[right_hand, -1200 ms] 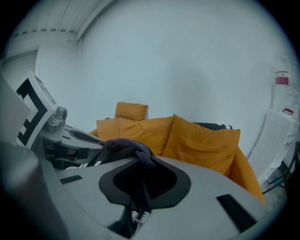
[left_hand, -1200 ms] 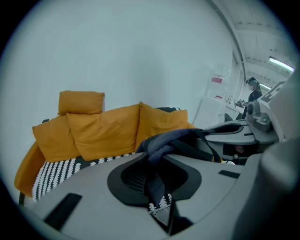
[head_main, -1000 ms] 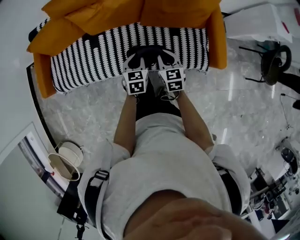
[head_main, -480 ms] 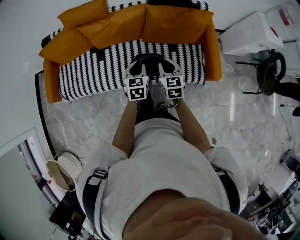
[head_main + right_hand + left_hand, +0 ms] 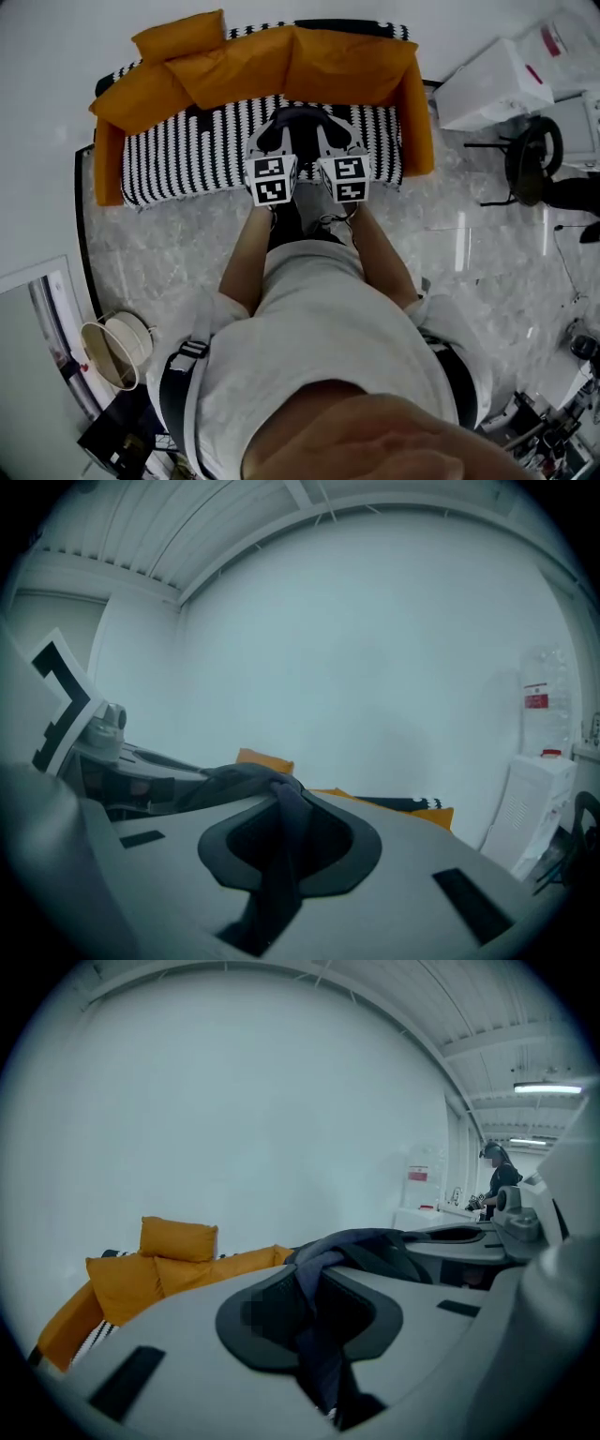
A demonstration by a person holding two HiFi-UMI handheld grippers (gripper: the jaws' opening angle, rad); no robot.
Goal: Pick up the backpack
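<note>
The backpack's dark strap point(image 5: 298, 120) arcs between my two grippers above the striped sofa seat. My left gripper point(image 5: 268, 142) is shut on the strap point(image 5: 319, 1344), which runs down between its grey jaws. My right gripper point(image 5: 336, 141) is shut on the same dark strap point(image 5: 279, 874). In each gripper view the strap loops across to the other gripper, and both point nearly level at the white wall. The two marker cubes sit side by side. Dark fabric point(image 5: 284, 217) shows below them between the forearms; the rest of the backpack is hidden.
An orange sofa point(image 5: 417, 122) with a black-and-white striped seat point(image 5: 178, 155) and loose orange cushions point(image 5: 180, 36) stands against the wall. White boxes point(image 5: 492, 80) and a black chair point(image 5: 530, 155) are at the right. A basket point(image 5: 117, 347) sits on the marble floor at the lower left.
Both grippers have risen together with the strap in them. The sofa now looks smaller and farther below, and more of its back cushions show.
</note>
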